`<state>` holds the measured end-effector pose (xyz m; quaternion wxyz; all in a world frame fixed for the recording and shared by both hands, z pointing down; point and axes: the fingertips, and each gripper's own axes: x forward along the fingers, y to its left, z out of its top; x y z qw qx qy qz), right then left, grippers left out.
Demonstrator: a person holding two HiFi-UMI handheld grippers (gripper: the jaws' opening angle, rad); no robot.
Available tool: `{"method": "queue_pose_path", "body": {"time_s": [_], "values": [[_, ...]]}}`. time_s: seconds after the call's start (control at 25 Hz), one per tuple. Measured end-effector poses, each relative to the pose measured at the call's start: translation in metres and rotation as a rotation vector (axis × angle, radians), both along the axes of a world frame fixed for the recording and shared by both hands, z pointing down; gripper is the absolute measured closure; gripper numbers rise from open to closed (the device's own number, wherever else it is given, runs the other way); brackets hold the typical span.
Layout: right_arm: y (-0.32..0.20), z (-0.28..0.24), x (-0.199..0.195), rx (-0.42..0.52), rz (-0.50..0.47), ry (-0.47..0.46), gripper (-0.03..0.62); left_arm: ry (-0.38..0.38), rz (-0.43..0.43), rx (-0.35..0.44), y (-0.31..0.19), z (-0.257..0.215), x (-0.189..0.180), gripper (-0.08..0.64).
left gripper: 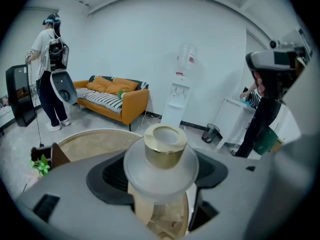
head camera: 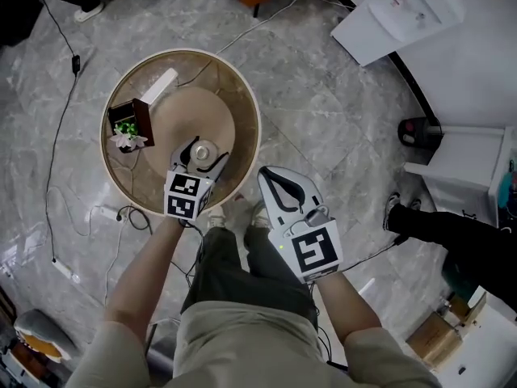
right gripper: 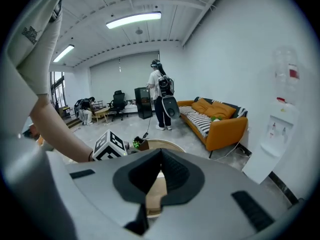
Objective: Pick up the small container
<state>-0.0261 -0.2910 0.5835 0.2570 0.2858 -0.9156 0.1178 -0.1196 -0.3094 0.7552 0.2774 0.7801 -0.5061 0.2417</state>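
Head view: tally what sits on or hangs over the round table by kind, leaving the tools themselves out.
Small container: 1, gripped in the left tool above the table
Plant in a brown box: 1
White bar-shaped object: 1, near the rim
Total: 3

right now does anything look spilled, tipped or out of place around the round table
Nothing stands out. The small frosted container with a gold cap is gripped squarely by the left gripper, cap on, nothing spilling. On the round beige table, the dark box with a green plant and the white block look tidy.
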Motion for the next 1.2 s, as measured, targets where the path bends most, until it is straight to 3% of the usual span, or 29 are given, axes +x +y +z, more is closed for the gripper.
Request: {"method": "queue_pose_path", "body": {"time_s": [0.36, 0.56, 0.72, 1.0, 1.2], "values": [[0.016, -0.155, -0.011, 0.058, -0.018, -0.136, 0.595, -0.035, 0.037, 0.138, 0.013, -0.168, -0.012, 0.216], [0.041, -0.224, -0.007, 0.115, -0.045, -0.159, 0.595, -0.027, 0.038, 0.19, 0.033, -0.249, -0.013, 0.216], [0.058, -0.254, -0.007, 0.134, -0.047, -0.16, 0.595, -0.12, 0.092, 0.295, 0.055, -0.313, -0.012, 0.216], [0.091, -0.294, -0.007, 0.145, -0.033, -0.179, 0.595, -0.06, 0.1, 0.345, 0.107, -0.391, -0.01, 0.218], [0.113, -0.314, -0.004, 0.157, -0.036, -0.185, 0.595, -0.07, 0.13, 0.365, 0.143, -0.421, -0.002, 0.218]]}}
